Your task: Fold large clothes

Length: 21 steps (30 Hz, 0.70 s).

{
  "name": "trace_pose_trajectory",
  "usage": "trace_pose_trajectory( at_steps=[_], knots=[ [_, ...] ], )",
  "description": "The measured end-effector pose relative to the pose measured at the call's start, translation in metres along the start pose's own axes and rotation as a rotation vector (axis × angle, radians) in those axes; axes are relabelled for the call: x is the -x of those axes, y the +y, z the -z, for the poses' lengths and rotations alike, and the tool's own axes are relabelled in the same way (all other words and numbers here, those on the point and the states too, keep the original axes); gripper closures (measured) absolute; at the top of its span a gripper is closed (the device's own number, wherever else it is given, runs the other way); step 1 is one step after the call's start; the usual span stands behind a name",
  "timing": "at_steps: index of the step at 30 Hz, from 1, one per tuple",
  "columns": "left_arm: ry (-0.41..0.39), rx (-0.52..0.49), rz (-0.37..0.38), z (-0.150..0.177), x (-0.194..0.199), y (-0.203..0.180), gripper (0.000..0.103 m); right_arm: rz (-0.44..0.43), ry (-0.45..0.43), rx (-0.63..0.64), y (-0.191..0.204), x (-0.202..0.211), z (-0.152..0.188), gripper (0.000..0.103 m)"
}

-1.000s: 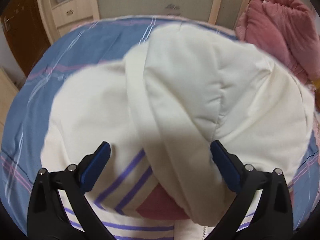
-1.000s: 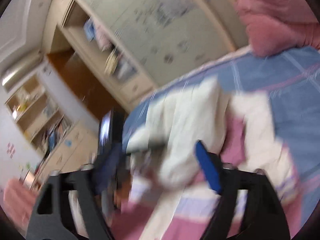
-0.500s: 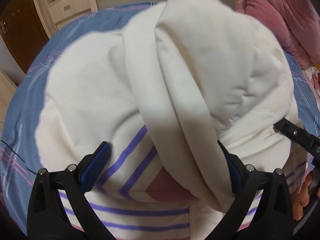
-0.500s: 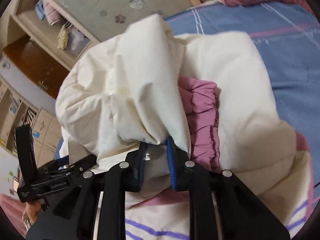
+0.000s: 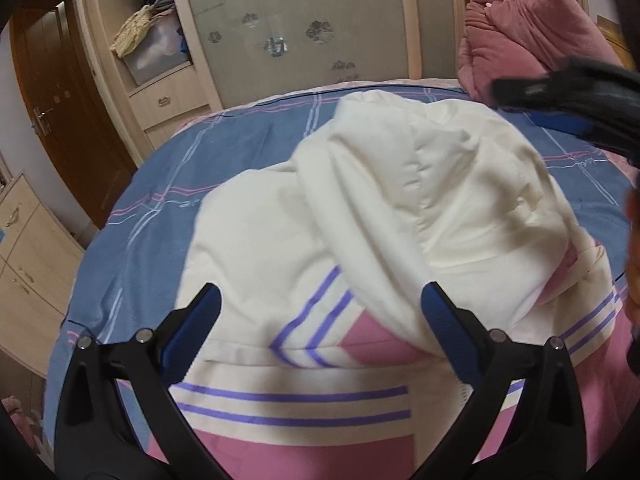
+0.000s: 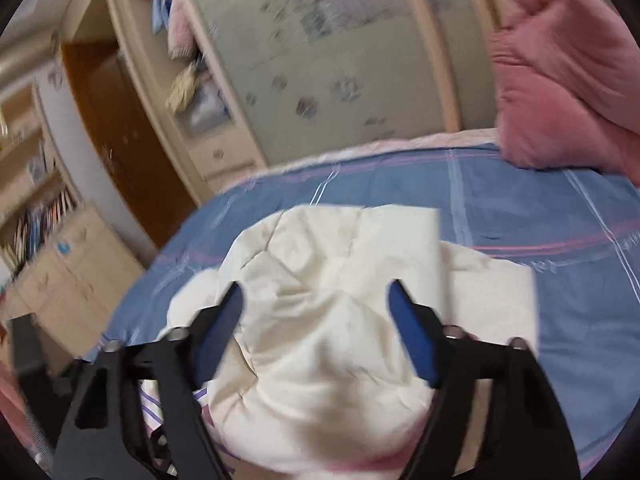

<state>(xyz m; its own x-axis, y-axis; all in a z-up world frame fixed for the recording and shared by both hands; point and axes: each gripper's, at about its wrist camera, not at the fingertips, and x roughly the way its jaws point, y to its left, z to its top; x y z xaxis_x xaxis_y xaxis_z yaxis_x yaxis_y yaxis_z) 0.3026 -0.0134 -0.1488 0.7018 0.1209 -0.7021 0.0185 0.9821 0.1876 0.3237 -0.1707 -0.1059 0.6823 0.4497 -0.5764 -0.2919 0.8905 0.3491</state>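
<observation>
A cream jacket (image 5: 400,200) with purple stripes and pink panels lies bunched on the blue bed sheet (image 5: 168,216). Its cream folded part (image 6: 328,320) is heaped on top. My left gripper (image 5: 320,296) hovers open above the striped near part, and nothing sits between its blue pads. The jaws of my right gripper (image 6: 316,292) are opening, and the cream heap lies below and between the fingers without being pinched. In the left wrist view, the right gripper (image 5: 580,104) shows blurred at the upper right.
A rolled pink quilt (image 5: 532,36) lies at the bed's far right corner. A wardrobe with frosted sliding doors (image 5: 304,28) stands behind the bed, and a brown door (image 5: 60,128) and pale drawers (image 5: 28,256) are on the left. A person's hand (image 5: 632,248) shows at the right edge.
Half a second ago my right gripper was shut on the cream fabric; it has let go and pulled back. My left gripper has drawn back too, so the jacket looks smaller and lies lower.
</observation>
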Motion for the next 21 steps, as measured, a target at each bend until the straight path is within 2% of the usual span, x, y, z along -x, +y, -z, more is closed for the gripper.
trace_pose_trajectory(
  at_steps=[2,6,8,9,11,13,15,16,18,20,21],
  knots=[
    [0.010,0.015,-0.017,0.000,0.001,0.008,0.002,0.006,0.068,0.030,0.008,-0.030,0.002,0.038],
    [0.052,0.073,-0.043,0.009,-0.003,0.038,0.002,0.121,0.239,0.151,0.027,-0.093,0.031,0.038],
    [0.075,0.111,-0.042,0.013,-0.007,0.051,0.002,0.126,0.322,0.136,0.022,-0.112,0.047,0.038],
    [0.080,0.123,-0.040,0.014,-0.008,0.055,0.002,0.123,0.333,0.138,0.021,-0.112,0.050,0.038],
    [0.080,0.142,-0.029,0.013,-0.007,0.060,0.002,0.074,0.285,0.124,0.019,-0.091,0.050,0.038],
    [0.064,0.143,-0.024,0.009,-0.005,0.061,0.002,-0.008,0.173,0.049,0.008,-0.047,0.048,0.038],
    [0.041,0.144,-0.007,0.007,0.000,0.058,0.002,-0.041,0.028,0.010,-0.007,0.000,0.054,0.035],
    [0.035,0.145,0.007,0.004,-0.001,0.054,0.002,-0.034,0.006,0.018,-0.010,0.010,0.058,0.031],
    [0.037,0.133,0.034,-0.002,-0.006,0.041,0.002,0.059,0.045,0.072,-0.017,0.015,0.075,0.031],
    [0.044,0.101,0.038,-0.007,-0.013,0.024,0.002,0.148,0.135,0.108,-0.028,0.000,0.096,0.031],
    [0.058,0.084,0.042,-0.007,-0.020,0.014,0.002,0.161,0.160,0.111,-0.031,-0.007,0.103,0.031]
  ],
)
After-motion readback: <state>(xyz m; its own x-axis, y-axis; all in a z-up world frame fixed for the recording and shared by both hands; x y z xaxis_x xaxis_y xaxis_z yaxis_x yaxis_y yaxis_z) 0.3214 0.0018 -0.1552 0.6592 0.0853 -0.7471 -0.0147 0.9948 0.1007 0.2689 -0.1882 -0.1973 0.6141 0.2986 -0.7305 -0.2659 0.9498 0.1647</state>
